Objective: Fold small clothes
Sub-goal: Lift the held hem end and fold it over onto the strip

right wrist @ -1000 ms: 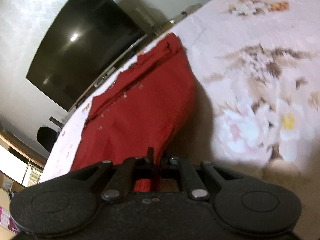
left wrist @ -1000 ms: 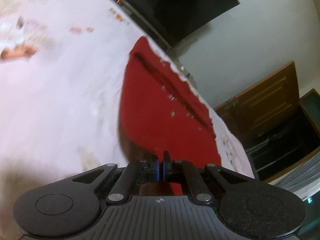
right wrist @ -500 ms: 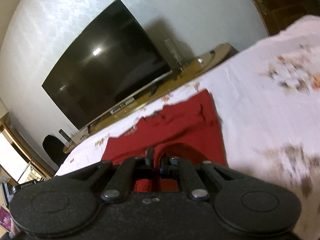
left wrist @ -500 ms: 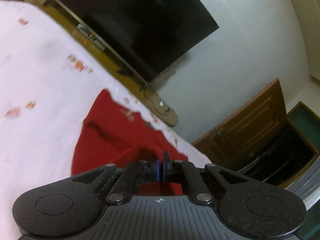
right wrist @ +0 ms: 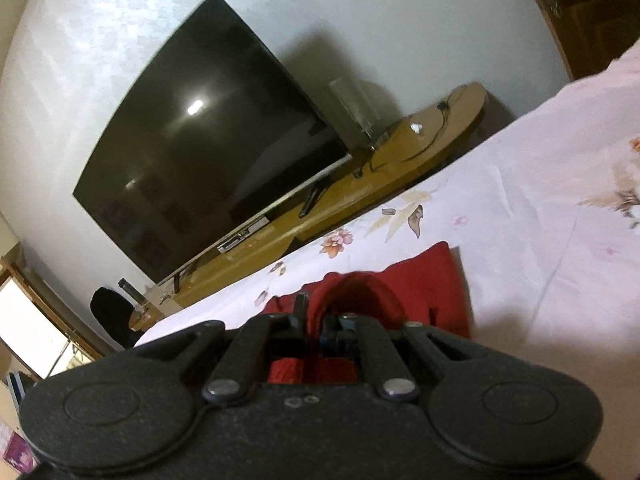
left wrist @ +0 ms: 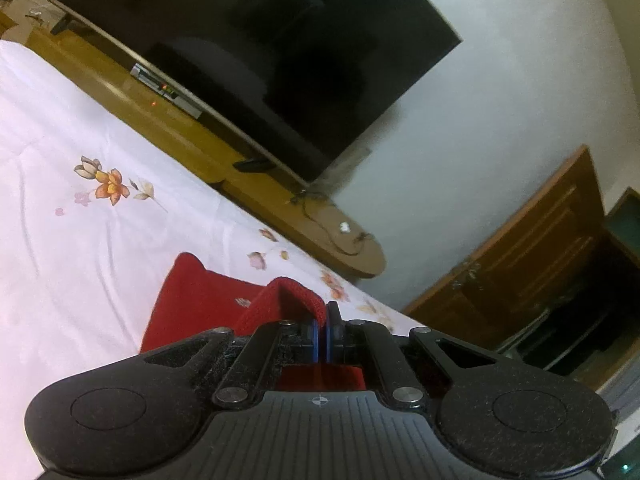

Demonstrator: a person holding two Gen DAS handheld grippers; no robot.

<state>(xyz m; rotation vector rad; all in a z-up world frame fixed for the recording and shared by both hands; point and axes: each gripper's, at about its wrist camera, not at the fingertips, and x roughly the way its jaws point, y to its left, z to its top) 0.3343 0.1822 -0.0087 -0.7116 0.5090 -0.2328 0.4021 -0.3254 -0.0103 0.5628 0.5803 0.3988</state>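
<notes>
My left hand-held gripper [left wrist: 322, 330] and right hand-held gripper [right wrist: 316, 326] pinch the red cloth [left wrist: 192, 292] tight, mid-fold. Next I should lay its edge down flat on the bed [left wrist: 80, 240].

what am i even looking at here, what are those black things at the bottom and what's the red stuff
There is no robot here. A person holds a two-finger gripping tool in each hand, and a small wide-angle camera on each looks forward along its fingers. One picture comes from the left tool, the other from the right tool; the black shapes at the bottom are the tools' own bodies.

The surface is a bed with a white floral bedsheet. On it lies a red knitted garment. Both tools are shut on an edge of it, lifted off the sheet and curling over the rest, which looks like a fold in progress.

Behind the bed stand a large dark television on a low wooden TV stand and, in the left view, a wooden cabinet.
</notes>
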